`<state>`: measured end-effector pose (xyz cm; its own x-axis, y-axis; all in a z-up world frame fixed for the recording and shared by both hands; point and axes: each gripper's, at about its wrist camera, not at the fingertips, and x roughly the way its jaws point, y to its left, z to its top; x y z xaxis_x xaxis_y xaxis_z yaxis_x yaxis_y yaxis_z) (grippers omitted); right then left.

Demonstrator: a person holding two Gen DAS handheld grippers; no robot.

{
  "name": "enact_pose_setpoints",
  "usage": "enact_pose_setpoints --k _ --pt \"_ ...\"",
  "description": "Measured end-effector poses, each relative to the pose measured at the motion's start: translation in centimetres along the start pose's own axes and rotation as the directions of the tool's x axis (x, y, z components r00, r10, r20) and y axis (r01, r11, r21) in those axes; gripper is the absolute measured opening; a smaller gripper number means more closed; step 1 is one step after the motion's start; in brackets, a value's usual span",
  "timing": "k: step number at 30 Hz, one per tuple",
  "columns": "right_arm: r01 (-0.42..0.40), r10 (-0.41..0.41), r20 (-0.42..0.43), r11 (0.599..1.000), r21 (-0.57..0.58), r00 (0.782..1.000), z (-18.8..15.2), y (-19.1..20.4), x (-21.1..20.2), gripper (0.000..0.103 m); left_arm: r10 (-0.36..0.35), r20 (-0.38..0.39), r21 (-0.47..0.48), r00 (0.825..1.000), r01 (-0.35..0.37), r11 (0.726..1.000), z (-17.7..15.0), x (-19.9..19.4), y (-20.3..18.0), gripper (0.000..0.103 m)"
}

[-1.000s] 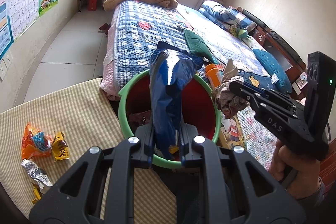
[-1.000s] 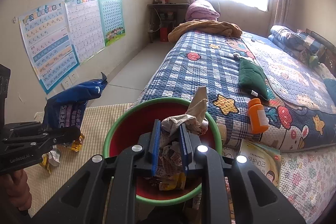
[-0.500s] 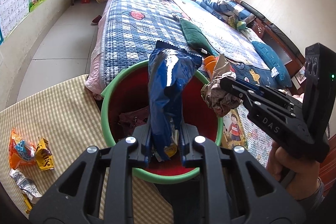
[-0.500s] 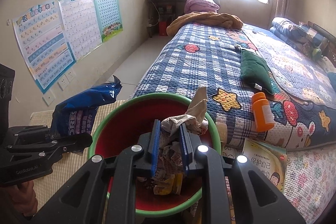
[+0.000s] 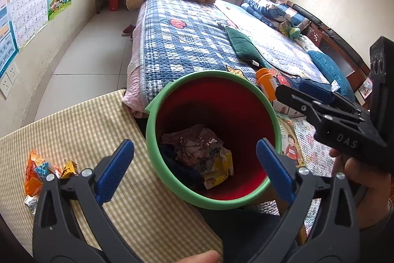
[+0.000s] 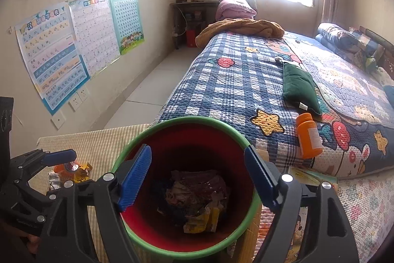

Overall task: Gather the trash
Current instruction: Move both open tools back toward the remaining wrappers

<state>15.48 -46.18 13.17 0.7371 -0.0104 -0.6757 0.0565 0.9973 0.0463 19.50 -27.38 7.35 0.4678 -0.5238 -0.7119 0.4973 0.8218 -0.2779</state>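
Note:
A red bin with a green rim [image 5: 172, 100] [image 6: 187, 119] stands at the table's edge, with crumpled wrappers [image 5: 204, 157] [image 6: 197, 199] at its bottom. My left gripper [image 5: 194, 164] is open and empty above the bin. My right gripper [image 6: 197, 176] is open and empty over the bin's mouth; it also shows in the left wrist view [image 5: 303, 93]. Orange and yellow wrappers [image 5: 41, 171] [image 6: 73, 168] lie on the checked tablecloth [image 5: 73, 130] to the left of the bin.
A bed with a blue checked quilt [image 5: 187, 41] [image 6: 234, 80] lies behind the bin. An orange bottle [image 6: 309, 136] [image 5: 266, 84] and a green cushion [image 6: 299, 88] rest on it. A picture book [image 5: 290, 139] lies on the floor at the right. Wall posters [image 6: 61, 51] hang at the left.
Both grippers opened. The blue bag dropped from the left gripper and the crumpled paper from the right; both now lie in the bin.

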Motion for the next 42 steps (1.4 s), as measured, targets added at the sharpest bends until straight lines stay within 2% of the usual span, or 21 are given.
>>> enact_pose_setpoints --k 2,8,14,24,33,42 --pt "0.006 -0.006 0.012 1.0 -0.004 1.0 0.1 0.5 -0.5 0.088 0.012 0.005 0.002 1.0 -0.012 1.0 -0.3 -0.7 0.3 0.097" --pt "0.01 -0.008 0.039 1.0 -0.028 0.999 0.2 2.5 -2.2 0.095 0.038 0.025 -0.018 0.999 -0.037 0.999 -1.3 -3.4 1.4 0.097" --pt "-0.007 0.009 0.047 0.998 -0.056 0.999 -0.1 5.2 -3.5 0.096 0.077 0.042 -0.063 0.996 -0.074 0.995 -2.9 -6.5 3.5 0.097" --pt "-0.078 0.083 0.041 0.989 -0.128 0.996 -0.8 12.1 -4.6 0.096 0.159 0.068 -0.153 0.985 -0.147 0.977 -6.2 -12.2 8.8 0.097" --pt "-0.143 0.147 0.012 0.974 -0.176 0.989 -2.1 18.1 -4.3 0.096 0.23 0.07 -0.23 0.971 -0.208 0.951 -9.5 -16.4 13.4 0.097" --pt "-0.195 0.192 -0.036 0.956 -0.219 0.981 -3.3 22.7 -3.1 0.096 0.277 0.05 -0.305 0.96 -0.249 0.919 -12.7 -18.3 17.2 0.097"
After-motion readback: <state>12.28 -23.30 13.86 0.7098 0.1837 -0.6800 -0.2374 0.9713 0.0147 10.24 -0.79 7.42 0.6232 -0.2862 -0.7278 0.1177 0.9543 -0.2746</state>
